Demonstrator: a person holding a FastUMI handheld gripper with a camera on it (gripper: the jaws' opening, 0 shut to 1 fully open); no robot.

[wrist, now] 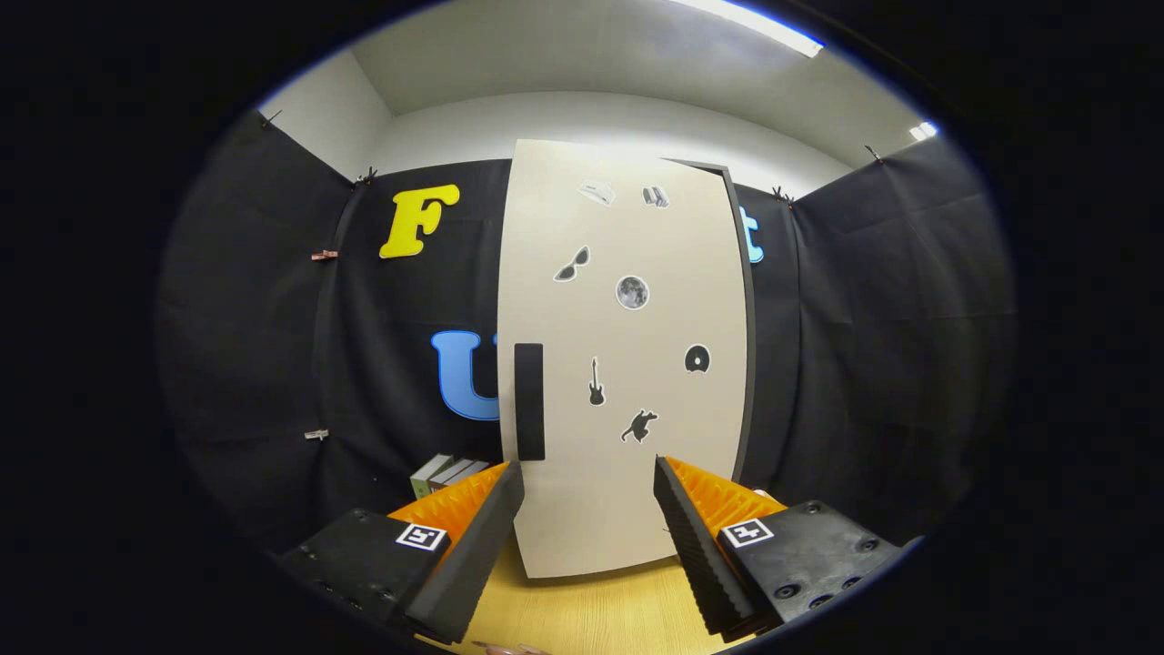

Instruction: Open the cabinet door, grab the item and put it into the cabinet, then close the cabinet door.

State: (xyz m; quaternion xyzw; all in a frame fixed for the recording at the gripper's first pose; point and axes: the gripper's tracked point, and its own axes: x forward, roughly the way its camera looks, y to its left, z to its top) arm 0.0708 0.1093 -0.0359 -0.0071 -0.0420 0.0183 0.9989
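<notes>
At the left of the frame, black cloth covers the booth wall, held by small clips [324, 256] along a seam. Lower down, just left of the left finger of the hand-held gripper [589, 482], a few books [443, 473] stand or lean on the desk [591, 614]; their spines show pale and green, and the finger hides their lower part.

In the middle of the frame stands the cabinet door [627, 364], a tall pale panel that fills the space from the upper centre down to the desk. It appears to stand slightly ajar, with a dark edge of the cabinet [741, 273] showing along its right side and top corner. A dark upright handle [529, 401] sits near the door's left edge, just above the left fingertip. Small dark stickers [632, 292] are scattered over the door's face: sunglasses, a round moon-like disc, a guitar, a cat and others.

The hand-held gripper is spread wide and grips nothing; the lower part of the door shows between its two fingers, and whether the tips touch the door cannot be told. The wooden desk surface lies below and between them.

To the right, more black cloth runs up to a white ceiling with a light strip [755, 23] in the upper right.
</notes>
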